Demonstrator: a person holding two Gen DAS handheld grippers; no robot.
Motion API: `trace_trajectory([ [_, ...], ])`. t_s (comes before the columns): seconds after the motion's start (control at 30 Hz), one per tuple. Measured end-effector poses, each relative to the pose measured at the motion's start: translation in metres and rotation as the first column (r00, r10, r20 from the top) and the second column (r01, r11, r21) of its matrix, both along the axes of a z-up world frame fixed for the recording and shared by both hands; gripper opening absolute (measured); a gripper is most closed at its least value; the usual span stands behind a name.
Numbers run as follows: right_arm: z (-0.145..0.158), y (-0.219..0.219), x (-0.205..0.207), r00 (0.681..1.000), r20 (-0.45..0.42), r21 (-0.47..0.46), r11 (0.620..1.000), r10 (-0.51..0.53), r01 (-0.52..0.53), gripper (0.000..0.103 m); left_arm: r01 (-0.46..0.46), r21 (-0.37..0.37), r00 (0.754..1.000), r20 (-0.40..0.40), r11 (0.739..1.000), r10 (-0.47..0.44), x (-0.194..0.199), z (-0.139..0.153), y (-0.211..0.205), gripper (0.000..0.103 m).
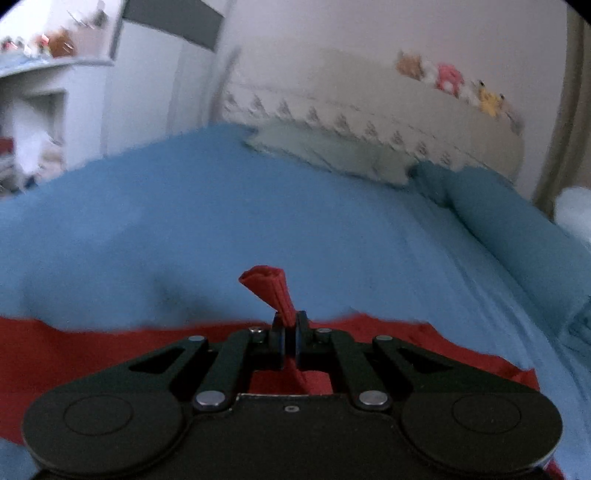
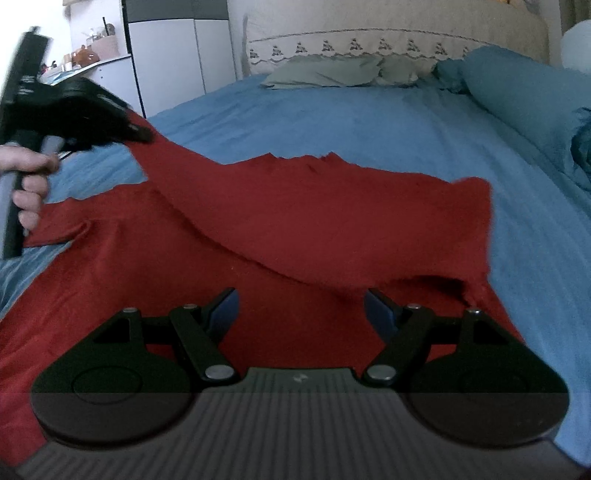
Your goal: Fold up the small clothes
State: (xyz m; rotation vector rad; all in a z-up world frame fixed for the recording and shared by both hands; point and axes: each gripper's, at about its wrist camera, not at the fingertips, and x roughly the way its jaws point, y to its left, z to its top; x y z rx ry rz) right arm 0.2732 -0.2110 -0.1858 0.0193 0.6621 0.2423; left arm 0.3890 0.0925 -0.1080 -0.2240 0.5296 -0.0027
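Note:
A red garment (image 2: 280, 221) lies spread on the blue bed sheet (image 2: 332, 118). My left gripper (image 1: 290, 328) is shut on a bunched edge of the red garment (image 1: 269, 288), which sticks up between its fingers. In the right wrist view the left gripper (image 2: 140, 134) holds that corner lifted at the upper left, with the cloth draping down from it over the rest. My right gripper (image 2: 301, 310) is open and empty, low over the near part of the garment.
Grey-green pillows (image 2: 332, 72) and a blue bolster (image 2: 517, 96) lie at the head of the bed against a cream headboard (image 2: 388, 33). A white cupboard (image 2: 177, 55) and a shelf with small items (image 2: 88, 51) stand at the far left.

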Motion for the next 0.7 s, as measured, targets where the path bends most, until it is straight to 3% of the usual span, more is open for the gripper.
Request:
trace_trajectory([
  [0.07, -0.001, -0.001, -0.001, 1.0, -0.01, 0.008, 1.0, -0.008, 0.008, 0.091, -0.02, 0.011, 1.0, -0.004, 1.0, 0.02, -0.004, -0.01, 0.015, 0.004],
  [0.2, -0.007, -0.003, -0.001, 0.999, -0.034, 0.013, 1.0, -0.024, 0.024, 0.091, -0.009, -0.011, 0.994, -0.112, 1.0, 0.007, -0.002, -0.044, 0.033, 0.01],
  [0.23, -0.006, -0.004, 0.0, 0.999, -0.035, 0.014, 0.999, -0.029, 0.03, 0.091, -0.014, -0.026, 0.992, -0.129, 1.0, 0.011, -0.004, -0.05, 0.037, 0.015],
  [0.33, -0.001, -0.005, 0.005, 0.999, -0.017, 0.024, 0.999, -0.047, 0.048, 0.091, -0.047, -0.043, 0.992, -0.117, 0.998, 0.041, -0.016, -0.053, 0.046, 0.049],
  [0.37, 0.002, -0.005, 0.009, 0.999, -0.009, 0.027, 0.998, -0.052, 0.052, 0.091, -0.047, -0.047, 0.993, -0.108, 0.998, 0.042, -0.019, -0.052, 0.048, 0.054],
  [0.6, -0.007, -0.013, 0.047, 0.992, -0.009, 0.042, 0.992, -0.122, 0.122, 0.091, 0.076, -0.079, 0.992, -0.098, 0.994, -0.084, -0.02, -0.043, 0.05, 0.059],
  [0.7, -0.021, -0.029, 0.047, 0.977, -0.025, -0.014, 0.978, -0.21, 0.21, 0.088, 0.151, -0.094, 0.981, -0.105, 0.984, -0.161, -0.014, -0.045, 0.044, 0.064],
])
